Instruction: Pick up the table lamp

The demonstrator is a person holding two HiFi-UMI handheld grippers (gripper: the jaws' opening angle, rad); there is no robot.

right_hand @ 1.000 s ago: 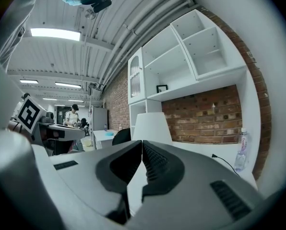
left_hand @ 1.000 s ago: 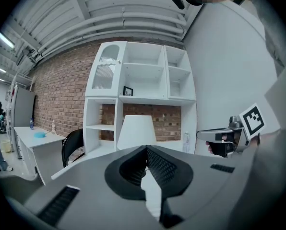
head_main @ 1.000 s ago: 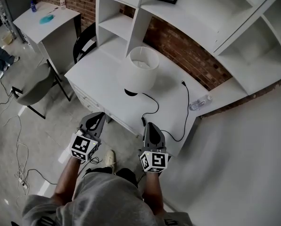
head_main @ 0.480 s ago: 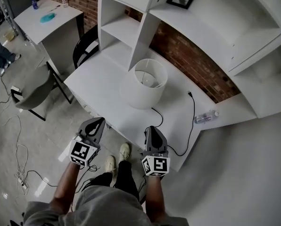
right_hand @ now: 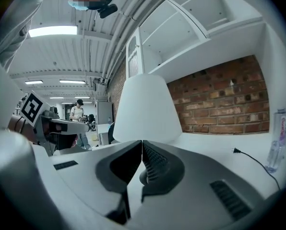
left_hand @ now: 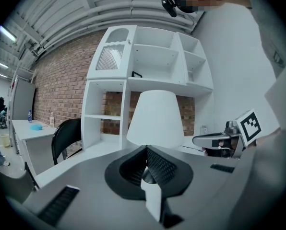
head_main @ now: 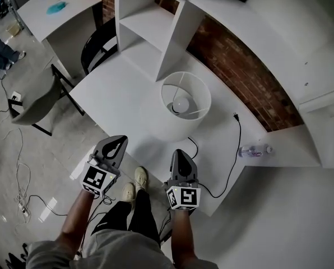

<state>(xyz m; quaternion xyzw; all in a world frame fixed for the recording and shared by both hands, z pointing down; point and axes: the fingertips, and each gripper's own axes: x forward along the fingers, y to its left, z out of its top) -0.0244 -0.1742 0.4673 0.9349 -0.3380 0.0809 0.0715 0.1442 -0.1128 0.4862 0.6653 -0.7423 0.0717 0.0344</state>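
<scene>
A: Biggest first?

B: White shelf unit (head_main: 139, 21) against a brick wall. White desk (head_main: 116, 94) runs below it. Black chair (head_main: 97, 41) is tucked in at the desk's left end.

A: And the lamp?

B: Lamp (head_main: 184, 100) stands upright on the desk, about mid-surface, in front of the brick strip. White shade. From the head view the bulb shows down through the open top. Nothing is touching it.

A: Grippers?

B: Both are at the desk's near edge, short of the lamp and apart from it. Left gripper (head_main: 114, 147) hangs over the floor just off the edge, and its gripper view shows the jaws clenched together with nothing between them. Right gripper (head_main: 180, 160) sits just beside the edge. Its jaws are pressed tight too, and empty. In each gripper view the shade stands straight ahead, above the closed tips.

A: Smaller items?

B: Clear bottle (head_main: 254, 150) lies on its side on the desk, right of the lamp and well apart from it. Black cord (head_main: 232, 160) runs from the lamp's foot, loops near the front edge by the right gripper, then goes back toward the wall. Its plug (head_main: 235, 115) lies loose on the desktop.
</scene>
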